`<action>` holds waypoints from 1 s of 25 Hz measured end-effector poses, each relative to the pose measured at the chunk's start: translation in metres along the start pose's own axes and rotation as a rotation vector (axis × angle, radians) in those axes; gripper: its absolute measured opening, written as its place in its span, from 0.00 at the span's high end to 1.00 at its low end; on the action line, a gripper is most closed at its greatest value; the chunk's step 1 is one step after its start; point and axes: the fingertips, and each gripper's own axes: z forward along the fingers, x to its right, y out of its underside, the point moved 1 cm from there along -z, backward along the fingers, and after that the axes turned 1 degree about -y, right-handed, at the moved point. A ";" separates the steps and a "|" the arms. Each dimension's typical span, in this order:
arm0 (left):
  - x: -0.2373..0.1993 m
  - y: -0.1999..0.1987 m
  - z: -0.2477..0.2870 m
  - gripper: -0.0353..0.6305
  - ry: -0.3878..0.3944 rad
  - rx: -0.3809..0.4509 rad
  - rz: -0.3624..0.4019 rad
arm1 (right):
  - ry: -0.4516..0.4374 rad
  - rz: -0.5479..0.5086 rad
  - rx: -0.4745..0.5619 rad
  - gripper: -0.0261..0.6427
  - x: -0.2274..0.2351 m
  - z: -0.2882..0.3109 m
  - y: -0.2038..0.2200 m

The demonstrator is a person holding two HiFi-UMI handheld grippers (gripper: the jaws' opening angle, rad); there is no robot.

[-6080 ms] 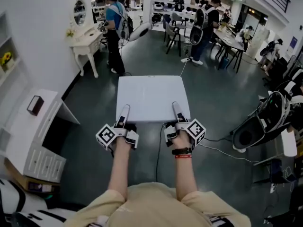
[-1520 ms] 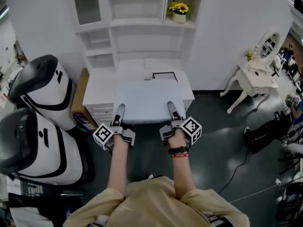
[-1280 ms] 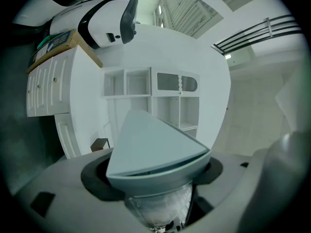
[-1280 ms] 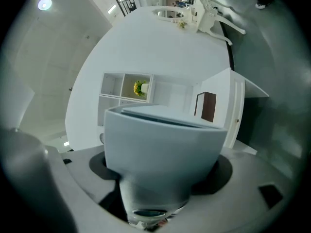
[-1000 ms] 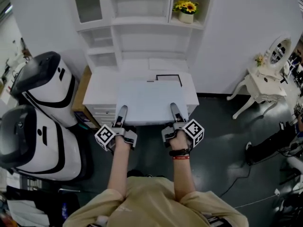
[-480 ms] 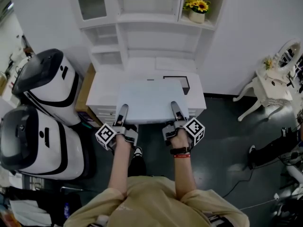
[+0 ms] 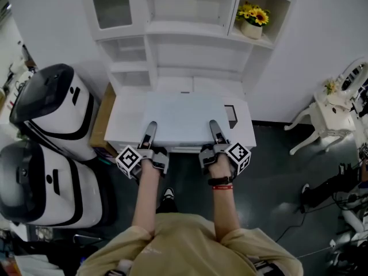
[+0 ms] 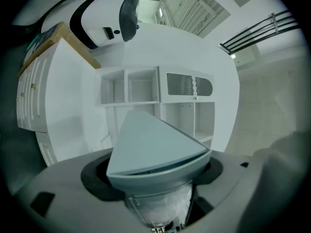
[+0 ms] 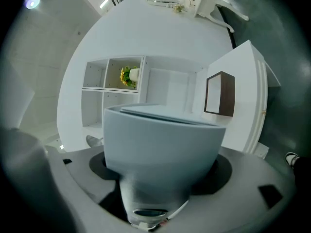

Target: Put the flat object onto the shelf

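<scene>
The flat object [image 7: 181,117] is a wide pale grey-blue board, held level above the white desk top [image 7: 123,119] of the shelf unit [image 7: 190,45]. My left gripper [image 7: 150,134] is shut on its near left edge and my right gripper [image 7: 214,133] is shut on its near right edge. The left gripper view shows the flat object [image 8: 150,147] edge-on, filling the space between the jaws, with open white shelf bays behind. In the right gripper view the flat object [image 9: 160,140] likewise fills the jaws. The lower jaws are hidden beneath it.
A dark-framed box [image 7: 230,115] lies on the desk just right of the board, and the dark-framed box [image 9: 219,94] is also in the right gripper view. A sunflower pot [image 7: 253,22] sits in an upper right bay. Two large white pods [image 7: 52,114] stand left; a white dressing table [image 7: 330,111] stands right.
The shelf unit has come nearer and slid right and down in view. The board now reaches further over the desk top. Both grips are unchanged.
</scene>
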 end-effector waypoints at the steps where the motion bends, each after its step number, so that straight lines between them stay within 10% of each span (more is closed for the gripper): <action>1: -0.001 -0.004 0.006 0.40 -0.003 0.000 -0.006 | 0.003 0.002 0.001 0.40 -0.001 0.007 0.000; 25: 0.055 -0.044 0.106 0.41 -0.074 -0.061 -0.003 | -0.006 0.083 0.098 0.42 -0.071 0.087 -0.036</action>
